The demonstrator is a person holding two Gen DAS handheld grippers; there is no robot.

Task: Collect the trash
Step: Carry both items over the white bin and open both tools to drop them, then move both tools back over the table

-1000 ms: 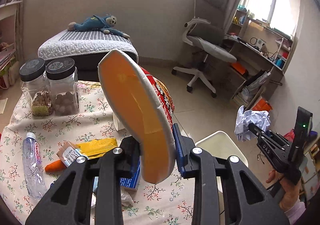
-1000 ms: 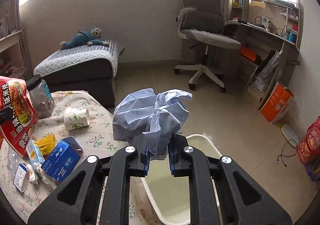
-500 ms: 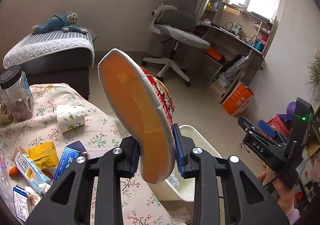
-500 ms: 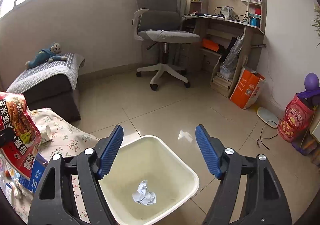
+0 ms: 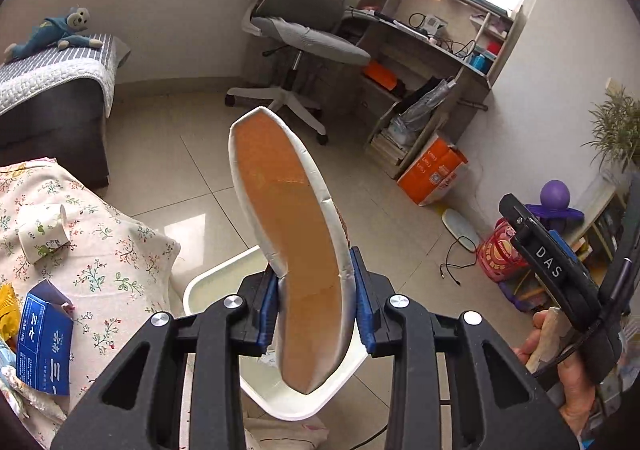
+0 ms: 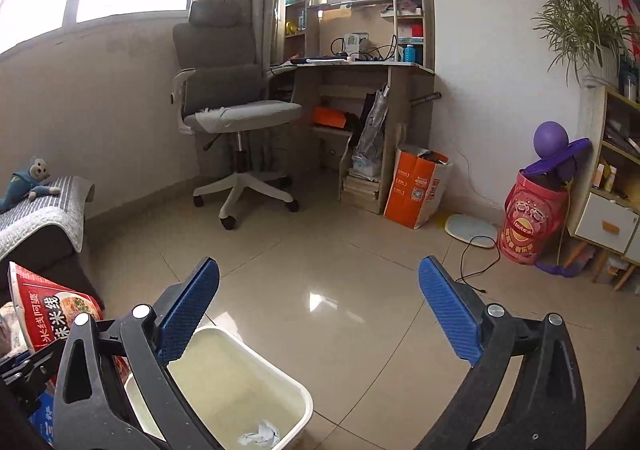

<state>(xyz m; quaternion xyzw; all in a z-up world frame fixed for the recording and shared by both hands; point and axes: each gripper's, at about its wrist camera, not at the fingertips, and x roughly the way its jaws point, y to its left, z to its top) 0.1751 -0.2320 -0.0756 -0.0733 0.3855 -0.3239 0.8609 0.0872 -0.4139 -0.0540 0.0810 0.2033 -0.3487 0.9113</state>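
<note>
My left gripper (image 5: 316, 308) is shut on a red instant-noodle bowl (image 5: 294, 242), its orange inside facing the camera, held over the white trash bin (image 5: 212, 282) on the floor. The bowl's red label shows at the left of the right wrist view (image 6: 52, 318). My right gripper (image 6: 318, 310) is open and empty above the floor, to the right of the bin (image 6: 240, 382). A crumpled white paper ball (image 6: 260, 435) lies in the bin.
A floral-cloth table (image 5: 108, 262) at left holds a paper cup (image 5: 40, 234) and a blue box (image 5: 44, 346). An office chair (image 6: 236, 122), a desk (image 6: 360, 98), an orange box (image 6: 416, 186) and a red tub (image 6: 528, 222) stand beyond.
The right gripper let the paper ball drop into the bin, stayed open and swung right. The left gripper carried the noodle bowl from above the table to over the bin.
</note>
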